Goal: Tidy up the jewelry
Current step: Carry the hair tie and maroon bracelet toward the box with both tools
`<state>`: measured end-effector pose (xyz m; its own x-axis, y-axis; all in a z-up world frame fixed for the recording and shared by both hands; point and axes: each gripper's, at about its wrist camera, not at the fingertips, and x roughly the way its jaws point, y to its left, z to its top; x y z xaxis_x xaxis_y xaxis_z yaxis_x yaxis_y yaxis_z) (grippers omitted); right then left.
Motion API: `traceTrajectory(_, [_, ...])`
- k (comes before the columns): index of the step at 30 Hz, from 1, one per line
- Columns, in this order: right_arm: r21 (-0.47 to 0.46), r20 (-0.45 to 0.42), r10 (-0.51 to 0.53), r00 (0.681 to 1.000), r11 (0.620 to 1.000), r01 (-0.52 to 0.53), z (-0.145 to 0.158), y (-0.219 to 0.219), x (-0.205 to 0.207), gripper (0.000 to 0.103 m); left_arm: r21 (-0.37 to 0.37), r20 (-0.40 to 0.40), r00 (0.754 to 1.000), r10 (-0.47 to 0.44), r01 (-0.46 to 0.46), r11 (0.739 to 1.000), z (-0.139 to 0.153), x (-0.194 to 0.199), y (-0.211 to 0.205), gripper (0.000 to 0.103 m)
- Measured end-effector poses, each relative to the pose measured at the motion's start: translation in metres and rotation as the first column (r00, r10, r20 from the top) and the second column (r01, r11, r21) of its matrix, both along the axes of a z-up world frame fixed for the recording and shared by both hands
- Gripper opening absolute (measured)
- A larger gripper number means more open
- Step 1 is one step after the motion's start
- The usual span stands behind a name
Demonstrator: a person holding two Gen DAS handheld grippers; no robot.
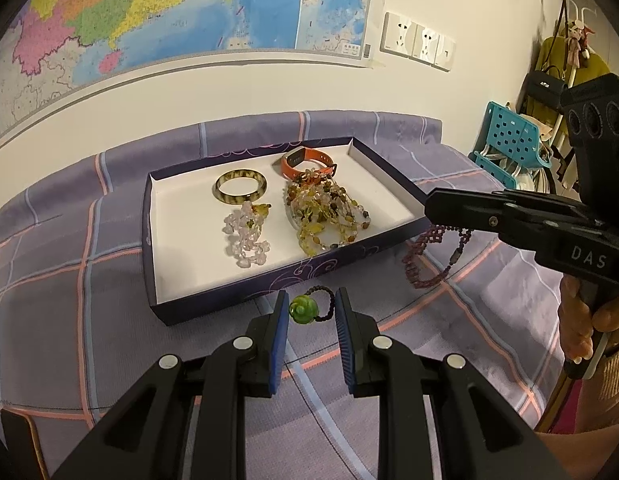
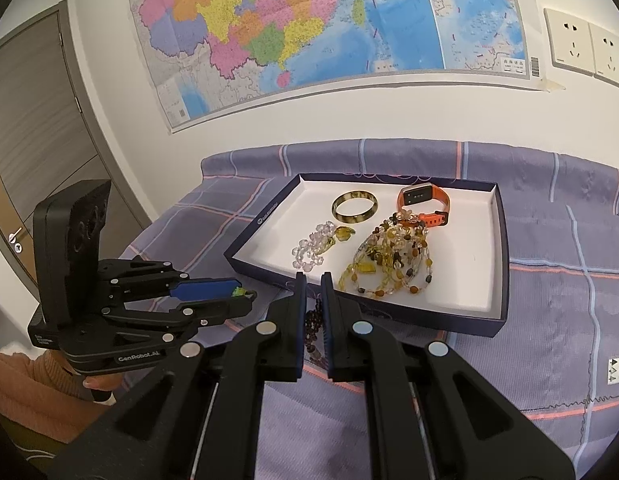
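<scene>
A navy tray (image 1: 213, 300) (image 2: 389, 319) with a white inside lies on the bed. It holds a mottled bangle (image 1: 240, 187) (image 2: 355, 207), an orange watch band (image 1: 305, 163) (image 2: 423, 199), a clear crystal bracelet (image 1: 247, 240) (image 2: 311, 248) and a heap of amber beads (image 1: 327, 216) (image 2: 389, 260). Just in front of the tray, my left gripper (image 1: 311, 300) (image 2: 245, 294) is shut on a green bead charm (image 1: 301, 310) (image 2: 239, 291) with a black cord loop. My right gripper (image 2: 313, 280) (image 1: 427, 206) is shut on a dark purple bead necklace (image 1: 429, 256) (image 2: 312, 332), which hangs by the tray's near right corner.
A purple plaid sheet (image 1: 89, 340) covers the bed. A map (image 2: 309, 32) and wall sockets (image 1: 417, 40) are on the wall behind. A teal perforated stool (image 1: 509, 140) and hanging bags stand to the right, a door (image 2: 37, 128) to the left.
</scene>
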<state>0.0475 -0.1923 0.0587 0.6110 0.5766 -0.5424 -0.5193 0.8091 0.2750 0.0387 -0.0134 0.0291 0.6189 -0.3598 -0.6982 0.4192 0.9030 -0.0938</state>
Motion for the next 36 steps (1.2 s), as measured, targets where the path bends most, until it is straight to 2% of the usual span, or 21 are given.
traceTrajectory(36, [0.011,0.01,-0.001,1.0,1.0,0.001,0.008,-0.001,0.02,0.008,-0.005,0.037,0.999,0.023,-0.023,1.0,0.014,0.012,0.002,0.021])
